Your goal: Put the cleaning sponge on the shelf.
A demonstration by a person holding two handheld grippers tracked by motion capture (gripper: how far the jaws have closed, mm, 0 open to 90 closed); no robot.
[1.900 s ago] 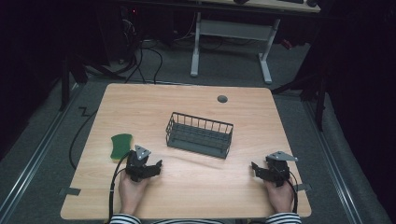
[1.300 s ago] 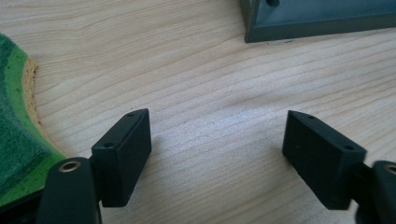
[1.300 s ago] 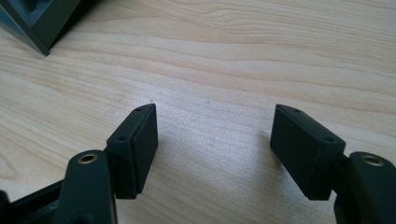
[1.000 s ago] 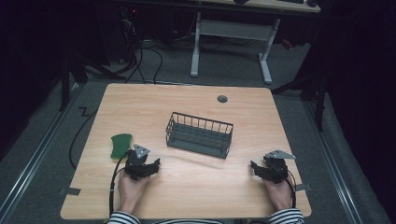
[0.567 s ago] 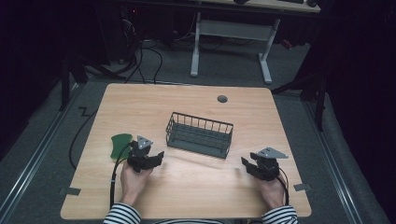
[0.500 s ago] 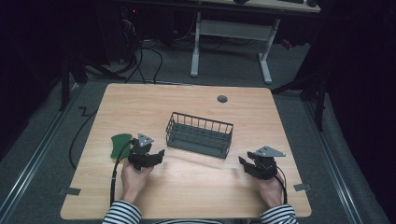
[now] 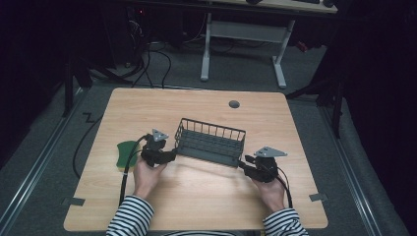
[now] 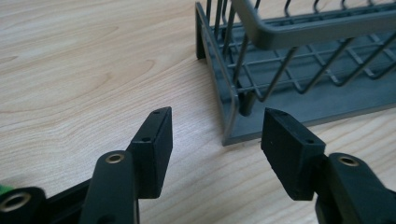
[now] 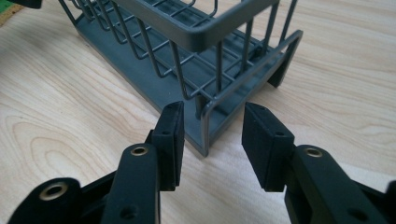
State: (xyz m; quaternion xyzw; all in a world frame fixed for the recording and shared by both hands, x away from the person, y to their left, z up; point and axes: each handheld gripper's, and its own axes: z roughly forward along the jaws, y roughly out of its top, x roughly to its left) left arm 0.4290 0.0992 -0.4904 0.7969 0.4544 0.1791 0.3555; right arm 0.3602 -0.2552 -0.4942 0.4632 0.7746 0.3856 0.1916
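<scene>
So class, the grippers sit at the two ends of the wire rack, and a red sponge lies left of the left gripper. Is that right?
Not quite: the sponge is green, as the high view shows. The rest stands: the left gripper and right gripper are at the ends of the rack.

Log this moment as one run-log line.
left gripper: closing, open beside wire basket end | right gripper: closing, open at opposite end | sponge: untouched

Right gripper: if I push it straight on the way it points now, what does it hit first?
Most likely the near corner of the grey wire basket. The right gripper has its open jaws lined up on that corner's low end rail, with only bare table between, though depth is hard to judge.
</scene>
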